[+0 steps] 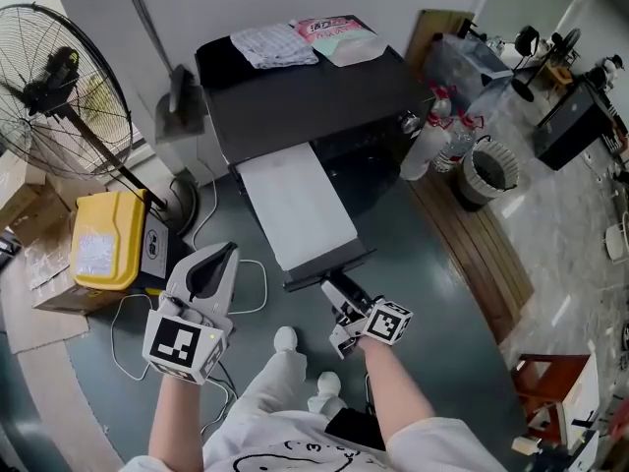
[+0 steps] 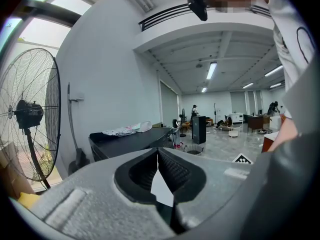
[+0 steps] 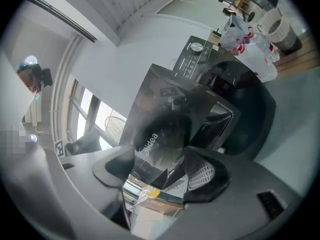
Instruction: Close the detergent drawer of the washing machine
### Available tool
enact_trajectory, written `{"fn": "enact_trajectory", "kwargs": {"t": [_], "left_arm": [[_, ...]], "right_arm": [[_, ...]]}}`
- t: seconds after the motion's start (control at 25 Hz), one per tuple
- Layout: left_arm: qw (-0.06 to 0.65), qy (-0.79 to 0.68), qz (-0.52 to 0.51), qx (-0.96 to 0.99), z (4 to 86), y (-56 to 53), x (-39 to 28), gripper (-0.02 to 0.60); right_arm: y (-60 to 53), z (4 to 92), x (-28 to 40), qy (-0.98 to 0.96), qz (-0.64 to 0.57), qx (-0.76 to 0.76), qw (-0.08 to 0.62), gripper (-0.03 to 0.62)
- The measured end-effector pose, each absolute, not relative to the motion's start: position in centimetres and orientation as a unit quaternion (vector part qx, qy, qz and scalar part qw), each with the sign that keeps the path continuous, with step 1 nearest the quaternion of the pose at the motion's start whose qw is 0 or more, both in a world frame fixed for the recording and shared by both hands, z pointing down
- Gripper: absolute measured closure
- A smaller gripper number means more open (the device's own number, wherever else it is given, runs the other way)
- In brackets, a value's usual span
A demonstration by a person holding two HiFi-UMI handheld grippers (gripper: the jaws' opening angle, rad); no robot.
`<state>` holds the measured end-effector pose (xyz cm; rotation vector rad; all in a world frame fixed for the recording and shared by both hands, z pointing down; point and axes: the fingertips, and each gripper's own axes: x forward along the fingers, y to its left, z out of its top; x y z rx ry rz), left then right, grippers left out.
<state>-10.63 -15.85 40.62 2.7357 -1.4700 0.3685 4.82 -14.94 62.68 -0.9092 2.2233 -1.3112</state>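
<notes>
1. Detergent drawer is the dark, shiny thing between the two jaws of the right gripper. One jaw is on each side of the drawer's front, and they hold it.
2. From above, the drawer is pulled a long way out of the washing machine. Its flat white top runs toward the person. The right gripper meets it at the near end.
3. The left gripper has its jaws pressed together at the tips. Nothing is in them. It points out into the big room, well apart from the drawer.
4. From above, the left gripper is to the left of the drawer, over the grey floor.
5. The person's white shoes are on the floor between the two grippers.
6. The washing machine is black. A checked cloth and a pink packet lie on the far end of its top.
7. Some clear bottles stand just to the right of the machine. A white basket stands near them.
8. A big round fan stands on the left. A yellow box sits near its foot.
</notes>
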Motion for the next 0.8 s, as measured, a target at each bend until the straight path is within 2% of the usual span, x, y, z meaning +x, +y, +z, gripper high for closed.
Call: {"fn": "enact_trajectory", "kwargs": {"t": [0.16, 0.8], "left_arm": [[0.011, -0.473, 0.114, 0.874, 40.5, -16.0, -10.9, 0.565], [0.003, -0.464, 0.112, 0.879, 39.0, -18.0, -11.2, 0.565]], "right_arm": [[-15.0, 61.9, 5.0, 0.777, -0.48, -0.334, 0.231, 0.303], [-15.3, 60.4, 3.9, 0.771, -0.492, -0.353, 0.194, 0.299]]}}
